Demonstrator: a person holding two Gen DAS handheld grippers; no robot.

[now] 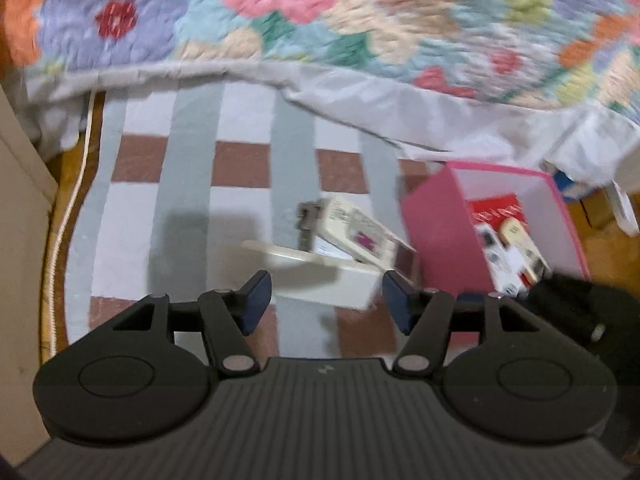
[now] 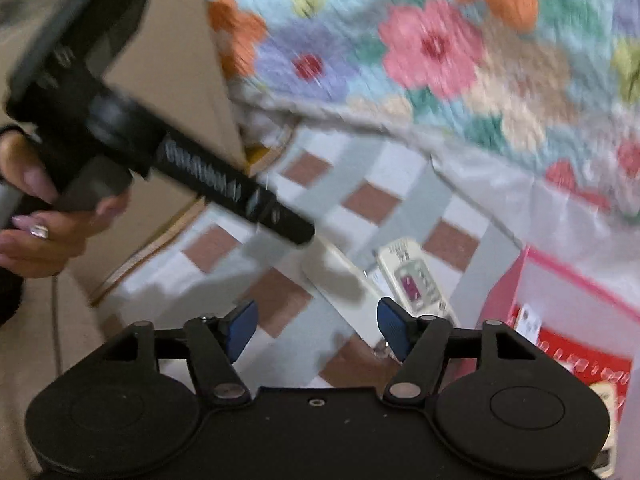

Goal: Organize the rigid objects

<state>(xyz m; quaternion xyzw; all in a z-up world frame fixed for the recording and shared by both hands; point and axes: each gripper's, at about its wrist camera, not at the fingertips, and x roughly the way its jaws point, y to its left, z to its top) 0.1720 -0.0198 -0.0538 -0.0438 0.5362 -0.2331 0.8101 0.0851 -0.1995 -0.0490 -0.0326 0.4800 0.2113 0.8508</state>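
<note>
A white flat box (image 1: 324,276) lies on the checked mat, with a cream carton with a magenta label (image 1: 360,232) leaning on it. Both also show in the right wrist view: the white box (image 2: 340,280) and the cream carton (image 2: 416,280). A pink bin (image 1: 440,232) stands to the right, holding a red box (image 1: 496,206) and small white items (image 1: 504,256). My left gripper (image 1: 326,300) is open, just above the white box. My right gripper (image 2: 318,326) is open and empty over the mat beside the boxes. The pink bin (image 2: 504,296) is at its right.
A flowered quilt (image 1: 320,12) hangs over the bed edge behind the checked mat (image 1: 192,208). A beige cabinet side (image 2: 176,64) stands at the left. The left gripper's body and the hand holding it (image 2: 52,236) cross the right wrist view. Wooden floor (image 1: 608,248) shows at the right.
</note>
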